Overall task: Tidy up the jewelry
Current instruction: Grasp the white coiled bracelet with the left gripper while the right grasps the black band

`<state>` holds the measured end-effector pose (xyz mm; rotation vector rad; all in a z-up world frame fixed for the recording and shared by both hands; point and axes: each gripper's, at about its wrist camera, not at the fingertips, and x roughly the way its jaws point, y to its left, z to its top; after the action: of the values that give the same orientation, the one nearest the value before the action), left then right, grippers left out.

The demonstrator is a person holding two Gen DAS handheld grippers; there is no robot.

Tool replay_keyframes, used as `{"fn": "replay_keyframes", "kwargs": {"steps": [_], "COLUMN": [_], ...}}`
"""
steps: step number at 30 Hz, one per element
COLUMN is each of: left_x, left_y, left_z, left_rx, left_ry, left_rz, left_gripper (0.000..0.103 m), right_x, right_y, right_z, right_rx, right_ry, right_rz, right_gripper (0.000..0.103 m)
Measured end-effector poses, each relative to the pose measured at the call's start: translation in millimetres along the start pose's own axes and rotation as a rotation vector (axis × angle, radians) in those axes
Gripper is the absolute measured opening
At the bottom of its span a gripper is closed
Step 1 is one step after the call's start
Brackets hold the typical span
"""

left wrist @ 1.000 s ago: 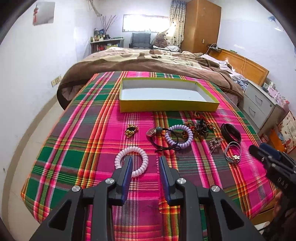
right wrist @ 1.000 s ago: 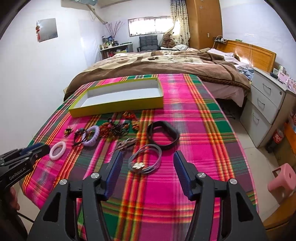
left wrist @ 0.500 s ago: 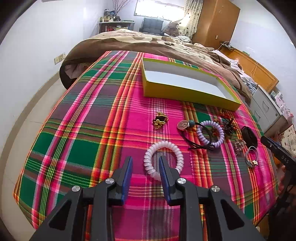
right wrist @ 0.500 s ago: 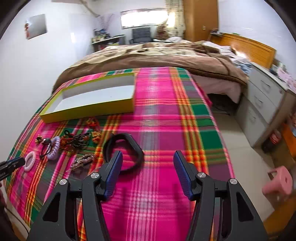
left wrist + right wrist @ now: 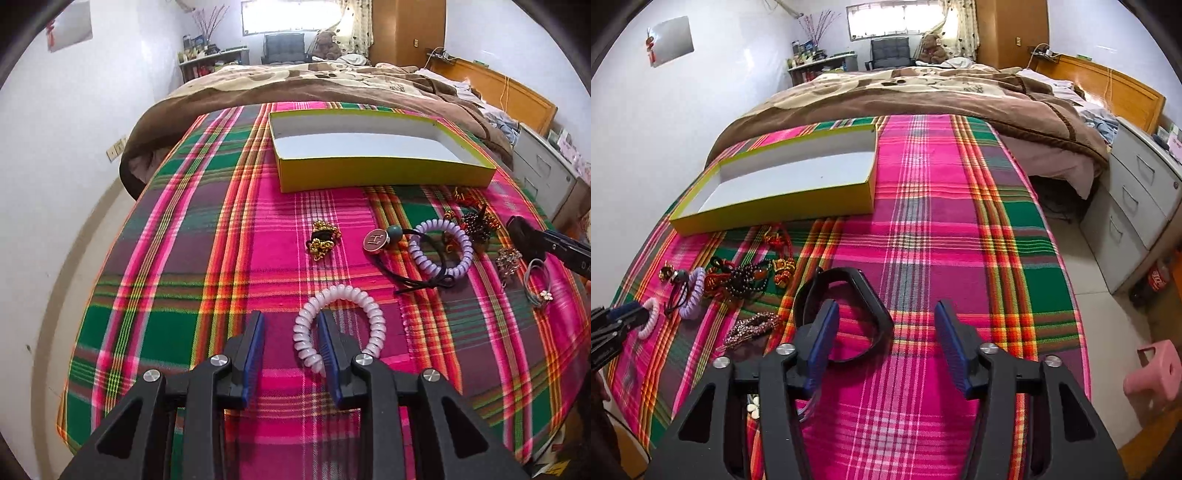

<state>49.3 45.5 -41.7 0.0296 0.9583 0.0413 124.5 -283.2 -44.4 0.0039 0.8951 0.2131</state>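
Note:
A yellow tray (image 5: 369, 173) with a white floor stands at the back of the plaid cloth; it also shows in the right wrist view (image 5: 775, 210). My left gripper (image 5: 290, 325) is open, its right finger inside a white spiral band (image 5: 347, 299) and its left finger outside the band's left side. A purple spiral band (image 5: 439, 243), a coin-charm tie (image 5: 376, 240) and a gold trinket (image 5: 320, 240) lie beyond. My right gripper (image 5: 884, 314) is open, its left finger over a black bracelet (image 5: 871, 295). A rhinestone clip (image 5: 753, 326) lies left of it.
Dark beads and red-gold charms (image 5: 750, 277) lie in a heap in front of the tray. Grey hair ties with a flower (image 5: 537, 284) lie at the right of the cloth. A brown blanket (image 5: 923, 96) covers the bed behind. Grey drawers (image 5: 1137, 206) and a pink stool (image 5: 1156, 373) stand at the right.
My left gripper has moved forward so that its right finger now sits inside the white spiral band. My right gripper has moved forward over the black bracelet, passing the grey hair ties.

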Motion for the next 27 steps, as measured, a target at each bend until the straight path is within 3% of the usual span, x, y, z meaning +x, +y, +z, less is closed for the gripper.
{"fn": "replay_keyframes", "kwargs": {"steps": [4,5,7,9,10,27], "left_x": [-0.4,-0.5,-1.4,-2.5,-2.7,-12.8], "left_y": [-0.3,-1.2,-3.7,-7.4,-8.7,-4.6], "left_z": [0.0,0.1,-1.2,-2.1,-2.1,8.7], "left_rx": [-0.009,-0.011,-0.011,-0.009,-0.007,-0.06], "left_ry": [0.003,0.001,-0.007,-0.012,-0.014,-0.061], "left_rz": [0.004,0.006,-0.002,-0.008,-0.005,-0.049], "left_gripper": [0.03,0.028,0.022,0.012,0.012,0.009], "right_x": [6.5,7.2,7.6,7.4,7.0,-1.1], "right_y": [1.3,1.7,4.4,6.3,6.0,-6.5], "right_z": [-0.3,0.3,-0.5,-1.3,-1.7,-2.8], "right_rx": [-0.007,-0.01,-0.027,-0.034,-0.031,0.045], "right_ry": [0.022,0.023,0.027,0.03,0.029,0.002], "right_rz": [0.009,0.009,0.013,0.003,0.012,0.052], "right_gripper": [0.041,0.039,0.026,0.023,0.02,0.016]}}
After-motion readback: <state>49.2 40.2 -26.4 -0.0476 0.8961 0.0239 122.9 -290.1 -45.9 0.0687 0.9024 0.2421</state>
